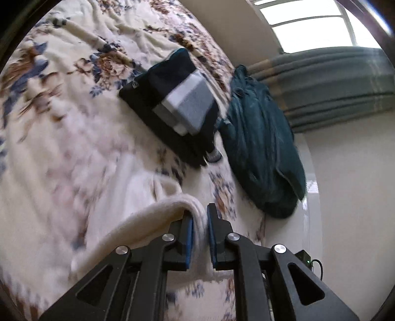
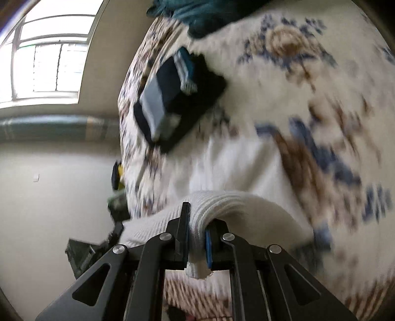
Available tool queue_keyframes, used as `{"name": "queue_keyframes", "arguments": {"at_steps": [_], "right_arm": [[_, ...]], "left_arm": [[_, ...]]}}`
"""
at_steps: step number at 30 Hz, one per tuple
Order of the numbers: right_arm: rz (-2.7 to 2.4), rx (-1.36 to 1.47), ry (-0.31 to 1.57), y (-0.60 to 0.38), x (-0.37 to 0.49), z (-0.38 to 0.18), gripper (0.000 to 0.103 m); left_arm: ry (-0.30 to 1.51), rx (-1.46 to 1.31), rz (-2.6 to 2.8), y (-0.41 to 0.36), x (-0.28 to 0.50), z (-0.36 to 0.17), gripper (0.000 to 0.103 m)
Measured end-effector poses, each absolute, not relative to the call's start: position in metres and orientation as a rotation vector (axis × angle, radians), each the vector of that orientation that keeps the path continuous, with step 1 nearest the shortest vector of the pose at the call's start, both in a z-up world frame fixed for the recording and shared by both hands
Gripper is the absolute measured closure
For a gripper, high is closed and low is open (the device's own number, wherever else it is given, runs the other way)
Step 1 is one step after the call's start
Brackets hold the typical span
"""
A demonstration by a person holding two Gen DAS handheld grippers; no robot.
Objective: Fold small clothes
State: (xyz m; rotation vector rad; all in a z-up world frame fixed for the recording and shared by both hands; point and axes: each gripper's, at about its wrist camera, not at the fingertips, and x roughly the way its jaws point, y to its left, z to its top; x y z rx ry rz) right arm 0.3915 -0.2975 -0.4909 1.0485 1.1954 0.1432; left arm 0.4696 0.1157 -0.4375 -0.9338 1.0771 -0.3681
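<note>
A cream ribbed knit garment [image 1: 148, 219] is pinched in my left gripper [image 1: 200, 217], whose jaws are shut on a fold of it above the floral bedspread [image 1: 74, 123]. My right gripper [image 2: 197, 222] is shut on another part of the same cream garment [image 2: 234, 200], which arches to the right of the jaws. A pile of folded dark clothes topped with a grey and white piece [image 1: 177, 106] lies further off on the bed; it also shows in the right wrist view [image 2: 170, 96].
A heap of teal clothing [image 1: 261, 148] lies by the bed's edge, also at the top of the right wrist view [image 2: 197, 12]. A window [image 1: 308, 27] and grey-green curtain [image 1: 333, 86] stand beyond. Dark objects [image 2: 116, 205] sit beside the bed near the wall.
</note>
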Motion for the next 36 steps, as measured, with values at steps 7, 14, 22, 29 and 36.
{"name": "queue_keyframes", "arguments": {"at_steps": [7,14,22,29,36], "right_arm": [[0.084,1.059,1.347,-0.295,0.489,-0.575,0.078],[0.118,0.933,1.258,-0.309,0.487,-0.560,0.035],[0.079,0.796,1.389,-0.303,0.484,-0.592,0.035],[0.124,0.700,1.428,-0.288,0.496,-0.604,0.067],[0.145,0.631,1.370,-0.277,0.499,-0.586,0.103]], "left_arm": [[1.151,-1.106,-0.334,0.142,0.552,-0.503,0.083],[1.206,-0.869,-0.339,0.132,0.550,-0.497,0.042],[1.407,-0.270,-0.356,0.040,0.552,-0.530,0.069],[1.225,-0.269,-0.313,0.058,0.539,-0.490,0.099],[1.215,-0.369,-0.230,0.098,0.558,-0.493,0.099]]}}
